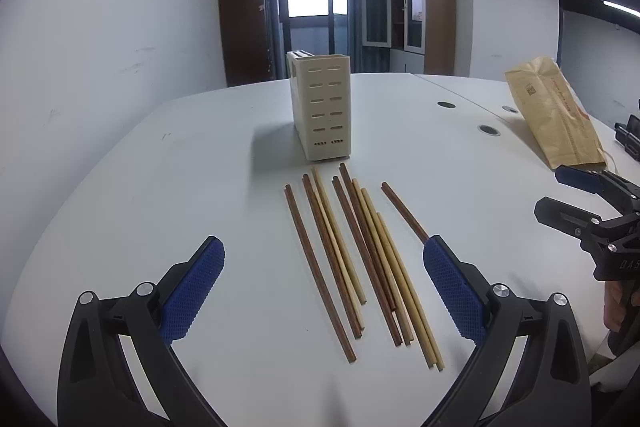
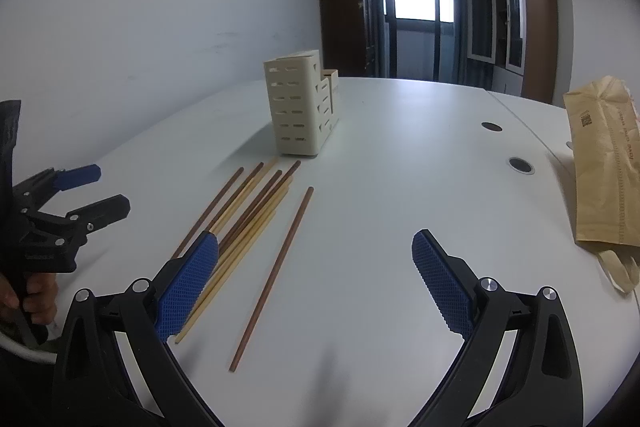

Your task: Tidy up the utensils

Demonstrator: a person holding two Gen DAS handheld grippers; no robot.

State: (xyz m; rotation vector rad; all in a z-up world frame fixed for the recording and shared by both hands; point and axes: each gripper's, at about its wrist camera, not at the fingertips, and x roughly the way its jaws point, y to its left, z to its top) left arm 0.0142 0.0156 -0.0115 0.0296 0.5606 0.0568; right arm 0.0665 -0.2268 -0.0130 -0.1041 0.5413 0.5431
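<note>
Judging from how things lie, the sorting has not begun: every chopstick in sight is flat on the white table (image 1: 160, 187), and none can be seen standing in the cream slotted holder (image 1: 324, 107), which is upright toward the far side of the table. The chopsticks (image 1: 352, 259) lie in a loose fan just in front of the holder, their far tips close to its base but not touching it, dark brown and pale bamboo ones mixed and partly overlapping. One dark brown chopstick (image 2: 276, 275) lies a little apart from the bunch, on the right side of the holder's front, with nothing crossing it in the right wrist view. The left gripper (image 1: 324, 287) hovers on the near side of the fan with its jaws spread wide, wider than the whole bunch, and grips nothing. The right gripper (image 2: 316, 283) is likewise wide open and empty, poised near the lone stick, which lies between its blue fingers (image 2: 188, 287) as that camera sees it (whether it is low enough to close on it I cannot tell). A brown paper bag (image 1: 556, 115) lies well off to the right of the holder and seems no part of the job. So all of the work is left: each stick has yet to be picked up and put into the holder, perhaps grouped by colour.
</note>
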